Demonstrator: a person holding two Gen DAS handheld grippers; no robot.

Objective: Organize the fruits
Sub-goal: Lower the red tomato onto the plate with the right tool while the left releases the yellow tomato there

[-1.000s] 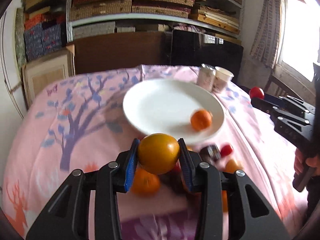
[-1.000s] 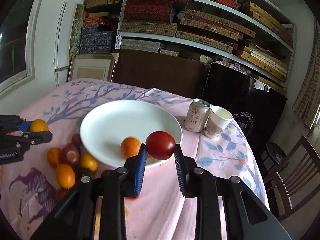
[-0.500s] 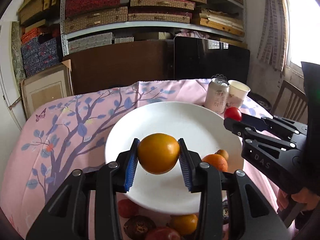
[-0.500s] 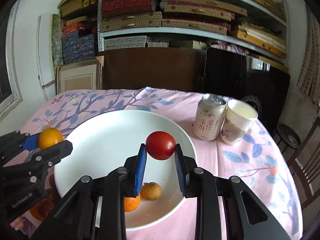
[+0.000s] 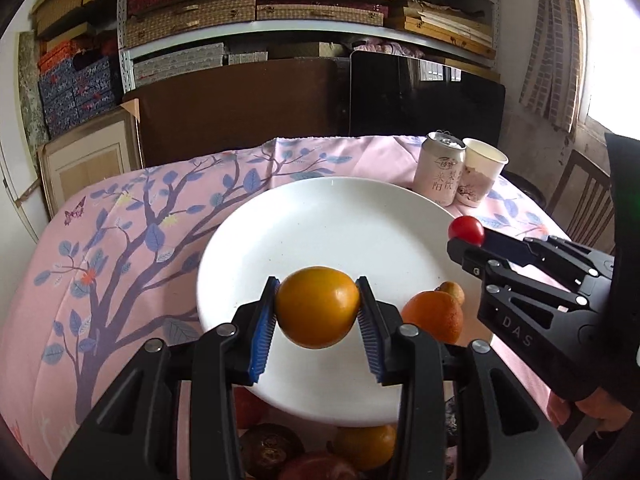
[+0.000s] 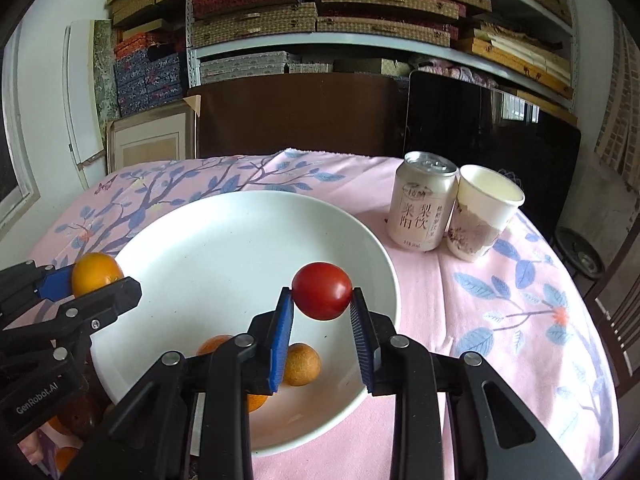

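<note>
We log a round, glossy white plate [image 6: 240,236] on pink floral cloth [image 6: 500,300], bearing a dimpled orange [image 5: 434,316] and a small rough fruit [image 6: 301,364]. Left gripper [image 5: 317,308] pinches a smooth yellow-orange fruit [image 5: 317,306] over the plate; right gripper [image 6: 322,300] pinches a shiny red tomato [image 6: 322,291] above it.

drink can [image 6: 423,201] upright, ahead-right of the right gripper, touching paper cup | paper cup [image 6: 482,214] just right of can | pink tree-print tablecloth [image 5: 120,248] under both grippers | black panel [image 6: 488,128] and brown board [image 6: 296,114] beyond table | shelves of boxes [image 5: 256,4] high ahead | wooden chair [image 5: 584,196] far right
</note>
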